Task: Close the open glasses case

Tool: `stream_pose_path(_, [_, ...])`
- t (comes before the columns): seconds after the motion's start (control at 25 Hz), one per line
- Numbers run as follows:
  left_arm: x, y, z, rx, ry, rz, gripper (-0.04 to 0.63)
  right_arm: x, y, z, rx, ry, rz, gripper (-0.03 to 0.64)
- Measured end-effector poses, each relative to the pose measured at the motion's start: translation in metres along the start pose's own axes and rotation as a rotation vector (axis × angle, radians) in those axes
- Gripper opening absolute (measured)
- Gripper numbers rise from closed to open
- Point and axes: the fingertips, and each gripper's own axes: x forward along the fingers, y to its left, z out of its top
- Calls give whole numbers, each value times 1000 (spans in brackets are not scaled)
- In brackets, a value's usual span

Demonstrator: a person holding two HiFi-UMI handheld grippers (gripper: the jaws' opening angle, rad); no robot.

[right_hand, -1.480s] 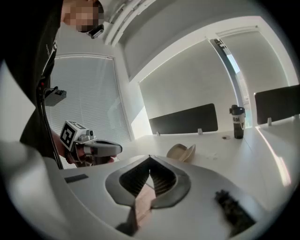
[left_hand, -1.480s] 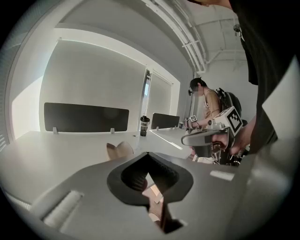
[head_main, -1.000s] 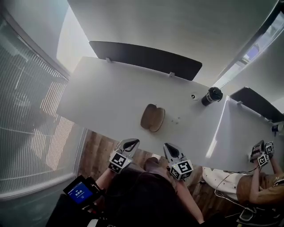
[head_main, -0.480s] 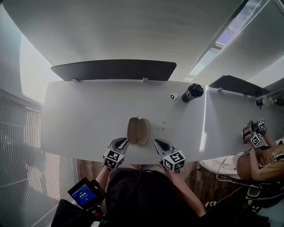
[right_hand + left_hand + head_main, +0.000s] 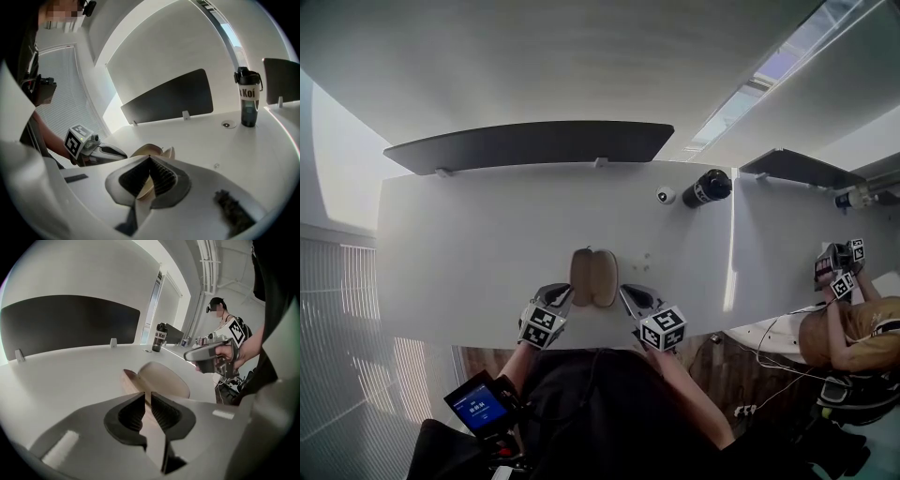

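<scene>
Glasses case lies open between the left gripper, jaws a slit apart, and the right gripper, jaws together. Both are empty, so this looks like the approach. Next, one half needs folding over.

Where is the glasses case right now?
Head view: the glasses case lies open near the front edge of the table, between the left gripper and right gripper.

In the head view we look steeply down from high over the near edge of the table. In both gripper views we sit low, close behind the jaws, facing far and inward; all three share the glasses case.
</scene>
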Motion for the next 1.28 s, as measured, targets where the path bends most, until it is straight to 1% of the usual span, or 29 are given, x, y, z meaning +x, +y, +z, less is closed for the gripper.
stream_pose_path(0.2, [3, 15, -13, -47, 38, 26, 49, 12, -5, 5, -7, 16, 9, 6])
stream_pose_path(0.4, [6, 20, -24, -96, 68, 45, 46, 12, -7, 3, -11, 40, 19, 6])
stream_pose_path(0.56, [7, 24, -29, -127, 61, 58, 46, 16, -7, -5, -22, 68, 29, 6])
stream_pose_path(1.04, [8, 25, -29, -140, 53, 49, 48, 37, -24, -26, 14, 131, 14, 6])
stream_pose_path(1.28, [7, 24, -29, -141, 51, 47, 48, 45, -17, -23, -2, 138, 40, 6])
